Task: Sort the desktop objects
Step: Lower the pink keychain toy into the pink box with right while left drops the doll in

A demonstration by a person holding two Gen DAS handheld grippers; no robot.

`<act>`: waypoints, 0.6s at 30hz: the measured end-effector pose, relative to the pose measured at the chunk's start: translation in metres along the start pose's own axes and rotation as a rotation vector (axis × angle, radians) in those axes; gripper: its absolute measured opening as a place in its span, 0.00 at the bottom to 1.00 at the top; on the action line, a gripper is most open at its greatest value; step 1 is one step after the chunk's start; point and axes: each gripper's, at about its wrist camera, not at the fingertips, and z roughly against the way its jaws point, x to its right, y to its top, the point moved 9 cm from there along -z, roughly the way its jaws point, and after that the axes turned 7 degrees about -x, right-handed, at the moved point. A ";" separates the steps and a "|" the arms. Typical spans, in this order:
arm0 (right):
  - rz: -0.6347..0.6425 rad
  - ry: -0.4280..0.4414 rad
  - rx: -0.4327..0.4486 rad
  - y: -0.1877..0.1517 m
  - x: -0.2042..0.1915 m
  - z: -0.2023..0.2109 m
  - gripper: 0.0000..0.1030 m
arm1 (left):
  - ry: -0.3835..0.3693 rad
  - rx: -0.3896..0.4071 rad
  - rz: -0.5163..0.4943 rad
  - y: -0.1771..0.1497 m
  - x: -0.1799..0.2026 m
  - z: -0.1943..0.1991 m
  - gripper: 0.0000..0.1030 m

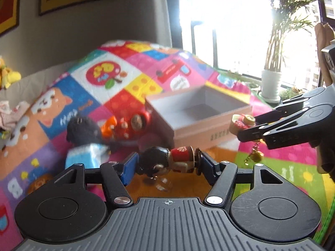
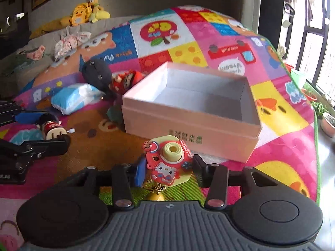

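Observation:
My left gripper [image 1: 167,164] is shut on a small doll figurine [image 1: 167,162] with black hair and a red body, held sideways above the mat; it also shows in the right wrist view [image 2: 51,126]. My right gripper [image 2: 168,168] is shut on a red toy camera keychain [image 2: 167,161] with a yellow lens and a gold bell hanging below; it also shows in the left wrist view [image 1: 242,122]. An open pink box [image 2: 188,123] stands empty just beyond both grippers, also in the left wrist view [image 1: 199,133].
A colourful play mat [image 2: 272,108] covers the surface. A black mouse [image 2: 96,74], a blue tissue pack [image 2: 75,98] and red toys [image 2: 125,81] lie left of the box. Plush toys [image 2: 83,12] sit at the back. Potted plants [image 1: 271,83] stand by the window.

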 end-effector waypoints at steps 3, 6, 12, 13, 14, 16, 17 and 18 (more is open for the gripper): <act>-0.016 -0.018 0.110 0.035 0.021 0.047 0.44 | 0.002 0.089 -0.043 0.042 0.009 -0.001 0.67; -0.034 -0.041 0.170 0.069 0.042 0.070 0.44 | 0.000 0.153 -0.063 0.082 0.020 -0.020 0.67; -0.109 -0.049 0.171 0.127 0.073 0.038 0.47 | -0.012 0.124 0.023 0.121 0.007 -0.068 0.84; -0.131 -0.052 0.163 0.129 0.077 0.029 0.53 | -0.013 0.120 0.049 0.115 -0.001 -0.065 0.91; -0.142 -0.059 0.156 0.129 0.080 0.023 0.54 | -0.012 0.120 0.065 0.105 -0.010 -0.061 0.94; -0.146 -0.057 0.141 0.122 0.080 0.012 0.54 | 0.024 0.092 0.072 0.080 -0.025 -0.056 0.94; -0.148 -0.054 0.132 0.114 0.078 0.007 0.54 | 0.059 0.062 0.076 0.059 -0.036 -0.054 0.94; -0.148 -0.054 0.122 0.107 0.075 0.002 0.54 | 0.086 0.036 0.079 0.044 -0.044 -0.055 0.94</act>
